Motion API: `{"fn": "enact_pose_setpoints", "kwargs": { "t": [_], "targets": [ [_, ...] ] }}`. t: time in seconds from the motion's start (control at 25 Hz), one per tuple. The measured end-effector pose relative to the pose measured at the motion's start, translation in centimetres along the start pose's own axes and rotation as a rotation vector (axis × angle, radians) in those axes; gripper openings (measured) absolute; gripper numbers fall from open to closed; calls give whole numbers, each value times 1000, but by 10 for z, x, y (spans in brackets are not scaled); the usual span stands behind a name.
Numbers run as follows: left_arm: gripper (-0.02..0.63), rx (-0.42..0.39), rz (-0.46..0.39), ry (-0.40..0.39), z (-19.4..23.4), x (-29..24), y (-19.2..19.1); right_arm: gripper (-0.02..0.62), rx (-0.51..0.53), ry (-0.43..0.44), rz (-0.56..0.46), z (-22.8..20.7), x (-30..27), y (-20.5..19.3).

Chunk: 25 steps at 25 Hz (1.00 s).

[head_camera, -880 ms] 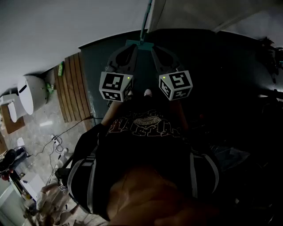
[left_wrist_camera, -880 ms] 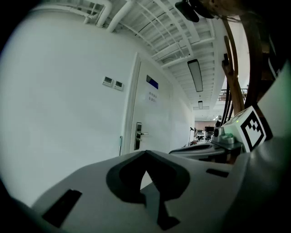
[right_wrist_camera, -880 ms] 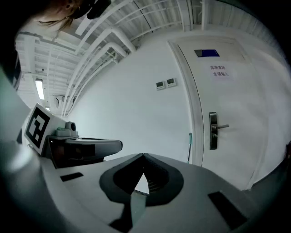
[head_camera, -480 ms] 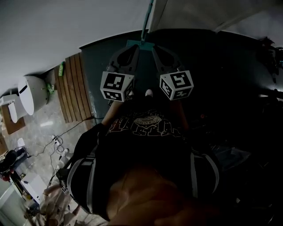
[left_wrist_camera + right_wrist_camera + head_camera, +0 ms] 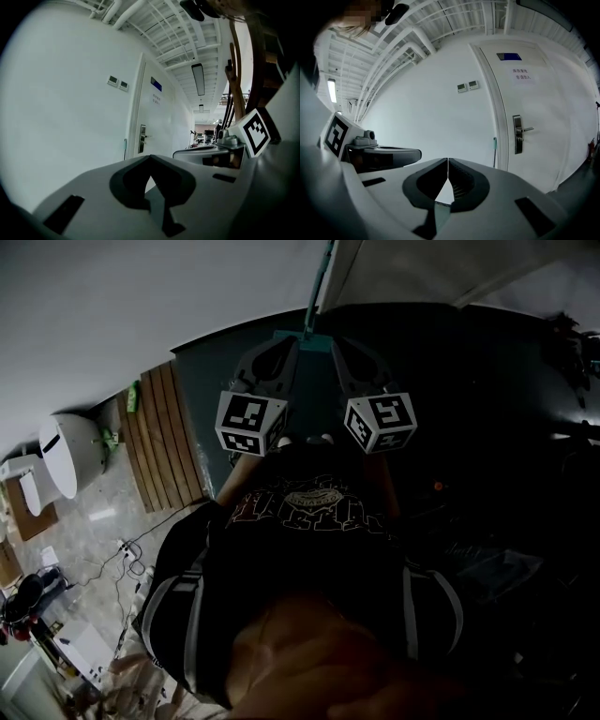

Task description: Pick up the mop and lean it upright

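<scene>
The mop stands upright against the white wall beside a door frame. Its teal handle (image 5: pixel 324 266) rises from a flat teal mop head (image 5: pixel 292 335) on the dark floor. The handle's top shows in the left gripper view (image 5: pixel 125 149) and as a thin pole (image 5: pixel 495 152) in the right gripper view. My left gripper (image 5: pixel 283 343) and right gripper (image 5: pixel 341 341) hover side by side just short of the mop head. Both are shut and hold nothing, in the left gripper view (image 5: pixel 150 157) and in the right gripper view (image 5: pixel 447 160), and neither touches the mop.
A white door (image 5: pixel 536 112) with a metal handle (image 5: pixel 519 133) is right of the mop. Wooden slats (image 5: pixel 161 435) lie on the floor at left, with a white fixture (image 5: pixel 61 451) and cables (image 5: pixel 122 549) beyond. Dark clutter fills the right side.
Both grippers have drifted slightly right and a little farther forward in the head view. The mop has stayed upright against the wall.
</scene>
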<state>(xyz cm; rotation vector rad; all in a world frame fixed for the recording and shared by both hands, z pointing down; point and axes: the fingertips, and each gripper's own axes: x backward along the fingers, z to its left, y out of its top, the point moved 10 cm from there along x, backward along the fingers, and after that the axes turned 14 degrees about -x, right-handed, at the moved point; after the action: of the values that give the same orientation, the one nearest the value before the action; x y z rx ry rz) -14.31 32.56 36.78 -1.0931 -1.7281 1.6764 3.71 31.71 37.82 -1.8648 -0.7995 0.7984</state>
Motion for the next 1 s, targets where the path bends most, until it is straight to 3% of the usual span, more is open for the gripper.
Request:
{"fn": "enact_pose_setpoints", "kwargs": {
  "t": [0.4, 1.0],
  "targets": [
    [48, 8, 8, -41, 38, -20, -8, 20, -22, -22, -12, -1, -35, 1],
    [48, 5, 19, -14, 66, -151, 21, 20, -43, 45, 6, -98, -111, 64]
  ]
}}
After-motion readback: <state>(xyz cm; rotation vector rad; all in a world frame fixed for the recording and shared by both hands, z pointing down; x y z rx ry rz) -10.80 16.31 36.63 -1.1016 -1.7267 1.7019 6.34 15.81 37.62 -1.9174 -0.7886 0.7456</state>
